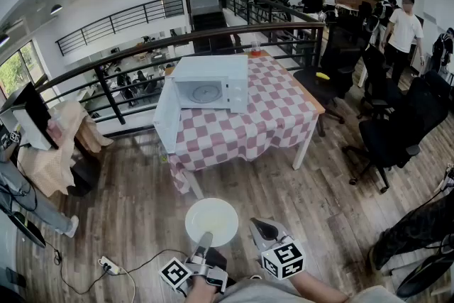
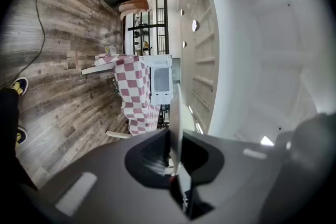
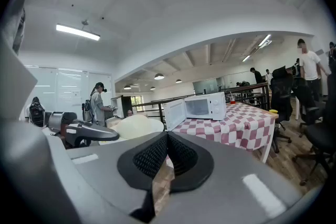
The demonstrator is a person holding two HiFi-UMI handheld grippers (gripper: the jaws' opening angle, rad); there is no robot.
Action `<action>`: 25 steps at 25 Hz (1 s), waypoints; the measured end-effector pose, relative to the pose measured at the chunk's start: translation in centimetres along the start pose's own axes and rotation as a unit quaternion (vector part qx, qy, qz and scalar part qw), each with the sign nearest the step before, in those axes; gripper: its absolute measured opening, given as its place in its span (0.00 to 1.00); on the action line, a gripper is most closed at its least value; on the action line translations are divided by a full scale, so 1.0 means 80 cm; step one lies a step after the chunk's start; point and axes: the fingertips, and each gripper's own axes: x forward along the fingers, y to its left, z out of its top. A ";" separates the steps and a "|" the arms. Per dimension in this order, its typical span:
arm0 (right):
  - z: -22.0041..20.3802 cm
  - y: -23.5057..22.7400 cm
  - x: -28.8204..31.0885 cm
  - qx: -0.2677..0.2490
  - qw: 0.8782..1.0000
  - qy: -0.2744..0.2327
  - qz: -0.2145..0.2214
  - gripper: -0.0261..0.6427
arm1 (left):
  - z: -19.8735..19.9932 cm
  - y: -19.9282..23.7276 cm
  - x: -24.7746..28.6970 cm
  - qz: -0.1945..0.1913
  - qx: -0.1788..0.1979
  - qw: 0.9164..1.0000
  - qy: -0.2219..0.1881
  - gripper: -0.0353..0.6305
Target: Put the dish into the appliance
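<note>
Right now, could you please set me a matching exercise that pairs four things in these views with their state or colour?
Things:
1. plate
2. microwave
3. right gripper
4. tablecloth

States:
A. door swung open
B. shut, nothing between its jaws
C. clamped by its rim in the left gripper
D. red and white checks

Pairs: 1-C, 2-A, 3-B, 4-D

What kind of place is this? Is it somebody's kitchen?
Probably not a kitchen; it looks like a big open office. There are black office chairs, a railing over a lower floor, and the microwave just sits on a checkered table.
</note>
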 end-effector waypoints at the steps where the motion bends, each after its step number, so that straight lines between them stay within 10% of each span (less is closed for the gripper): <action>1: -0.001 -0.001 -0.001 0.000 1.000 0.000 0.000 0.04 | 0.003 0.000 0.000 0.001 0.008 1.000 0.000 0.09; 25: 0.004 -0.001 -0.023 0.021 0.999 -0.036 0.030 0.04 | -0.012 -0.008 -0.006 0.003 0.032 0.999 0.005 0.09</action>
